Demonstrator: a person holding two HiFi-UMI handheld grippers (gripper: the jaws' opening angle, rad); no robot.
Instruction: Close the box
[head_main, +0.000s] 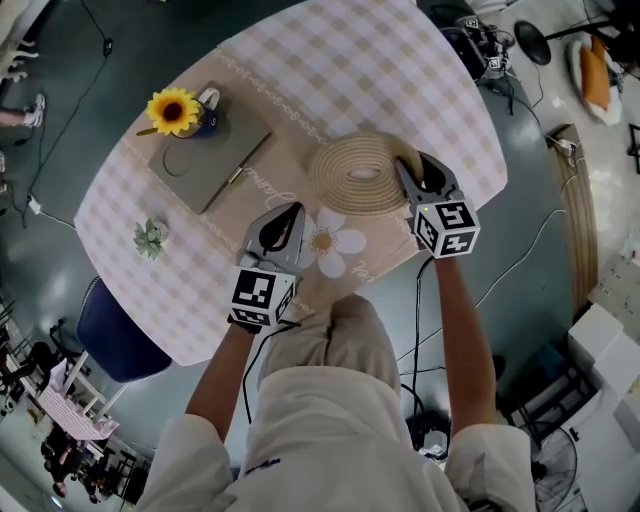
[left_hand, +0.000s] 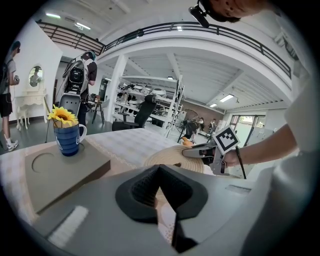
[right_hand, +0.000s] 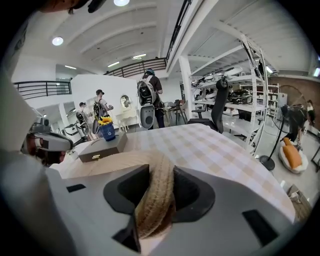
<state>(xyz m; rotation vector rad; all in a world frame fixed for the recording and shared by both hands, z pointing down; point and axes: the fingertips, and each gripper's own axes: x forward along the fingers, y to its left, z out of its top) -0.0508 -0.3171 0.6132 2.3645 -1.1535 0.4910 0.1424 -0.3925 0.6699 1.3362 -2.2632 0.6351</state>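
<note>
Right gripper view: woven lid (right_hand: 155, 195) rim sits between parted right fingers (right_hand: 196, 194); left fingers (left_hand: 134, 194) closed.

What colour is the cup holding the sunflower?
The cup is blue, clearest in the left gripper view.

Bright, even indoor light comes from ceiling lamps (left_hand: 52, 16), which burn out to white spots in both gripper views. In the head view the table (head_main: 420, 70) is well lit with only soft, faint shadows, while the floor around it looks dim. All three pictures bulge; both gripper views have black corners and curved beams. Close to the lens, the left gripper (left_hand: 159, 170), the right gripper (right_hand: 159, 172) and the woven lid (right_hand: 157, 200) look soft.
</note>
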